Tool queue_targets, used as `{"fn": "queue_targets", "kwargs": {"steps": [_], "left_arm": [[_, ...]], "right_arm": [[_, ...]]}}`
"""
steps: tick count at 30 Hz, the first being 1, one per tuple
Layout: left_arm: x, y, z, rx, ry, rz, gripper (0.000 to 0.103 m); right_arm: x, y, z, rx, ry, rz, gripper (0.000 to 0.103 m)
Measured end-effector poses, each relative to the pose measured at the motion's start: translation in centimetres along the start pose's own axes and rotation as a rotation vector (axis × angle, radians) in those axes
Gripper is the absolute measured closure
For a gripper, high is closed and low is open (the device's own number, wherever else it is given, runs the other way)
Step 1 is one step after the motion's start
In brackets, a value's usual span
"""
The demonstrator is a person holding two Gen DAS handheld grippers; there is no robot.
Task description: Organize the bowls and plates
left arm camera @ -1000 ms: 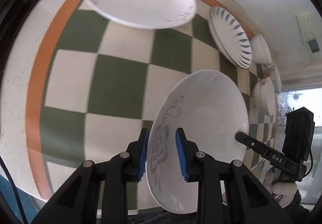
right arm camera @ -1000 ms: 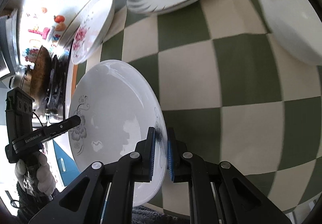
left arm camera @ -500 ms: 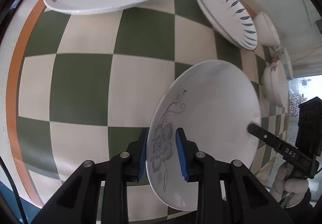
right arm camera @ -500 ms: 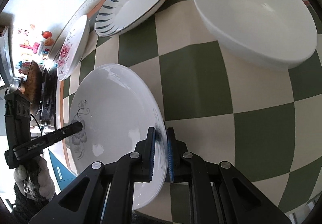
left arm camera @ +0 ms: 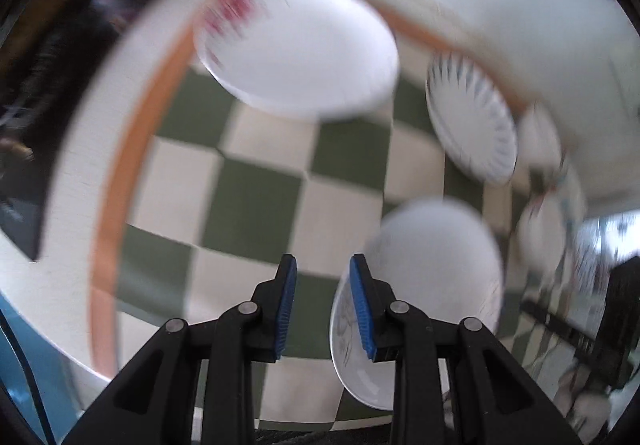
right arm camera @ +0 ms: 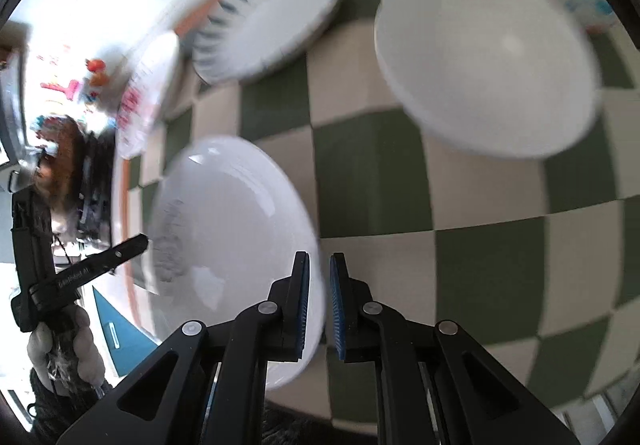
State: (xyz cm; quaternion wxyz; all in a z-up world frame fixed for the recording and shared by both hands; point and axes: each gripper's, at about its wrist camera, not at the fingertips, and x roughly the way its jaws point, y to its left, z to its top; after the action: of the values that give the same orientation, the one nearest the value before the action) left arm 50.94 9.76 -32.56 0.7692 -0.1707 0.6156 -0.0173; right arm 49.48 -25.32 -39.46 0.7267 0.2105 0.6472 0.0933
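A white plate with a grey flower print [right arm camera: 232,229] is held up over the checked cloth; it also shows in the left wrist view [left arm camera: 432,277]. My right gripper [right arm camera: 319,297] is shut on its rim. My left gripper [left arm camera: 322,305] is open, with the plate's edge just right of its right pad, outside the gap. In the right wrist view the left gripper [right arm camera: 132,245] points at the plate's far edge. Both views are motion-blurred.
On the green and cream checked cloth [left arm camera: 256,205] lie a pink-flower plate [left arm camera: 296,49], a blue-streaked plate [left arm camera: 472,117] and a white bowl [right arm camera: 488,61]. More bowls [left arm camera: 540,237] stand at the right. The cloth's orange border [left arm camera: 120,181] runs along the left.
My left gripper has let go of the grey-flower plate and drawn back to the left. My right gripper still holds the plate. Both views have swung and blurred.
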Motion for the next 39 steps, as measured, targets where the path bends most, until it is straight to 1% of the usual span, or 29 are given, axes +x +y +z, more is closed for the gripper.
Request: {"fn": "queue_targets", "kwargs": {"steps": [1,2,3,4,5,6,7,9,12,13,15,16,20,22,24,27,28,29,30,31,33,35,39], "left_arm": [[-1.3,0.6,0.6,-0.029,-0.031,-0.013,0.077],[-2.2,1.3,1.3,-0.056,-0.052,-0.028,0.077],[-3.1,2.1,2.5,-0.084,-0.066,-0.048,0.07],[-3.3,2.5,3.6,-0.101,-0.069,-0.058,0.064],[-3.6,3.5,4.8,-0.122,-0.083,-0.08,0.062],[-3.4,4.2,6.0,-0.141,-0.091,-0.089,0.06],[-3.0,5.4,7.5,-0.168,-0.081,-0.09,0.06],[-2.2,7.1,9.9,-0.202,-0.074,-0.107,0.06],[0.2,9.2,13.5,-0.23,-0.051,-0.1,0.06],[1.0,9.6,14.3,-0.235,-0.04,-0.09,0.06],[2.9,11.0,15.9,-0.241,-0.014,-0.087,0.06],[3.9,11.5,16.6,-0.247,0.007,-0.082,0.06],[6.4,12.3,18.3,-0.248,0.06,-0.1,0.06],[7.4,12.0,18.7,-0.232,0.078,-0.116,0.06],[8.3,11.4,19.0,-0.199,0.094,-0.117,0.06],[9.2,10.3,19.4,-0.147,0.105,-0.112,0.062],[9.5,10.0,19.6,-0.13,0.104,-0.103,0.062],[9.6,9.6,19.6,-0.104,0.098,-0.076,0.063],[9.7,9.4,19.7,-0.093,0.093,-0.068,0.064],[9.7,9.4,19.6,-0.083,0.08,-0.057,0.067],[9.8,9.3,19.6,-0.082,0.079,-0.053,0.071],[9.6,9.5,19.6,-0.082,0.075,-0.054,0.073],[9.0,9.1,19.6,-0.062,0.058,-0.049,0.074]], "right_arm": [[-0.8,1.0,0.1,0.004,-0.007,0.015,0.087],[-1.4,2.1,0.3,0.005,-0.012,0.05,0.081],[-1.7,3.5,0.7,0.002,-0.019,0.087,0.075],[-1.8,5.2,1.4,-0.003,-0.031,0.118,0.062],[-1.7,6.8,2.3,-0.014,-0.042,0.142,0.052],[-1.4,8.1,3.1,-0.025,-0.046,0.161,0.05],[-0.6,9.9,4.7,-0.036,-0.043,0.178,0.049],[1.3,13.3,8.1,-0.074,-0.04,0.187,0.049],[3.9,16.9,12.4,-0.125,-0.045,0.167,0.049],[5.1,18.0,14.2,-0.135,-0.043,0.142,0.049],[7.1,19.3,16.9,-0.146,-0.028,0.117,0.049],[8.4,19.9,18.4,-0.15,-0.017,0.084,0.049],[12.4,20.7,22.5,-0.143,0.035,0.022,0.049],[13.9,20.6,23.6,-0.124,0.053,0.007,0.05],[14.8,20.3,24.2,-0.113,0.071,0.003,0.052],[16.4,20.3,24.8,-0.109,0.1,-0.001,0.062],[16.8,20.3,24.8,-0.112,0.111,0.0,0.069],[17.2,20.3,24.8,-0.122,0.117,0.007,0.08],[17.3,20.4,24.6,-0.135,0.122,0.003,0.086],[17.6,20.5,24.6,-0.149,0.115,-0.004,0.089],[17.8,20.7,24.4,-0.172,0.099,-0.014,0.089],[17.7,20.8,24.2,-0.189,0.086,-0.023,0.09],[17.6,20.3,24.0,-0.178,0.081,-0.019,0.09]]}}
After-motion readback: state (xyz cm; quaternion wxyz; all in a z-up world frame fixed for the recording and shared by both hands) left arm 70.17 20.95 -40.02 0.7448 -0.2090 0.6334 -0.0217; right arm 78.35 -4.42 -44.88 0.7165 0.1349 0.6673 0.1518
